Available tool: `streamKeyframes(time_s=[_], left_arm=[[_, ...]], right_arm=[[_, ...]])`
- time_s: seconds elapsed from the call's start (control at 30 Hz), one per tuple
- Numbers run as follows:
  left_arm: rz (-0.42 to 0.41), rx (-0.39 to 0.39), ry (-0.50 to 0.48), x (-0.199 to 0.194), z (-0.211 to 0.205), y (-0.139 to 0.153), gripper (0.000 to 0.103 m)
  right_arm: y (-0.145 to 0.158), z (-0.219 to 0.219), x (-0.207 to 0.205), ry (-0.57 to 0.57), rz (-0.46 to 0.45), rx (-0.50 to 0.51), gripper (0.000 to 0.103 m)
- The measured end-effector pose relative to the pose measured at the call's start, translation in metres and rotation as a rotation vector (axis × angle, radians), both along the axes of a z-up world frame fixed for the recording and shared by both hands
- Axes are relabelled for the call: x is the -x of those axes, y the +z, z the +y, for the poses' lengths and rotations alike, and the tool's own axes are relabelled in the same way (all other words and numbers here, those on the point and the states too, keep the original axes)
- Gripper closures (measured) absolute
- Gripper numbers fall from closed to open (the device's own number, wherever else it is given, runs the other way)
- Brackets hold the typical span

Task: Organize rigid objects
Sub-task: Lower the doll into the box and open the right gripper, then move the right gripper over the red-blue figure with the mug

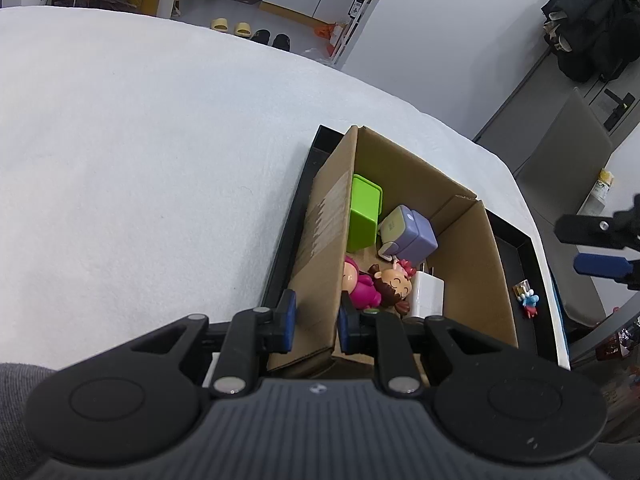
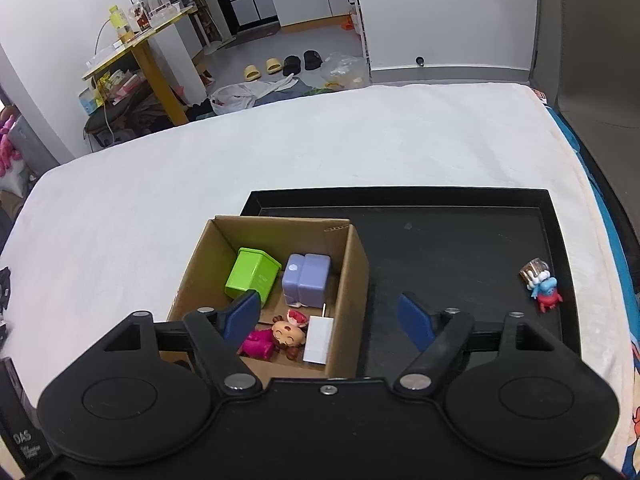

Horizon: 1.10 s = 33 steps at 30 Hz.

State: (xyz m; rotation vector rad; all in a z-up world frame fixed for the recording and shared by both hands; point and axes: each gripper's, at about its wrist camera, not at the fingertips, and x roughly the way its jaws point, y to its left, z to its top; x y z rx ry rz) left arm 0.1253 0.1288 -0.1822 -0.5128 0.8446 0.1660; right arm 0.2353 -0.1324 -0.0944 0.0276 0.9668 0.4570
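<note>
A cardboard box [image 1: 328, 224] [image 2: 352, 276] stands in a black tray [image 2: 460, 256] [image 1: 520, 248] on the white bed. Inside lie a green bin [image 1: 362, 214] [image 2: 252, 274], a lavender block [image 1: 408, 236] [image 2: 308, 280], a pink doll [image 1: 384, 284] [image 2: 276, 338] and a white charger [image 1: 426, 294] [image 2: 318, 340]. A small red-and-blue figure [image 2: 542, 286] [image 1: 528, 300] lies in the tray at the right. My left gripper [image 1: 316, 322] is shut on the box's left wall. My right gripper [image 2: 328, 320] is open above the box's near right corner and also shows in the left wrist view [image 1: 592, 246].
The white bedspread [image 2: 280, 160] spreads wide to the left and behind the tray. The bed's right edge [image 2: 592, 184] runs close beside the tray. Slippers and a yellow table stand on the floor beyond.
</note>
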Motion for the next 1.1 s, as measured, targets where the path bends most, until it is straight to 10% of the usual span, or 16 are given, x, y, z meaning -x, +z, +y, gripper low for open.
streamKeyframes(time_s=[1.1], left_arm=[[0.015,-0.049,0.014,0.000,-0.006,0.004,0.085]], right_arm=[[-0.032,-0.103,-0.041,0.057,-0.008,0.119,0.020]])
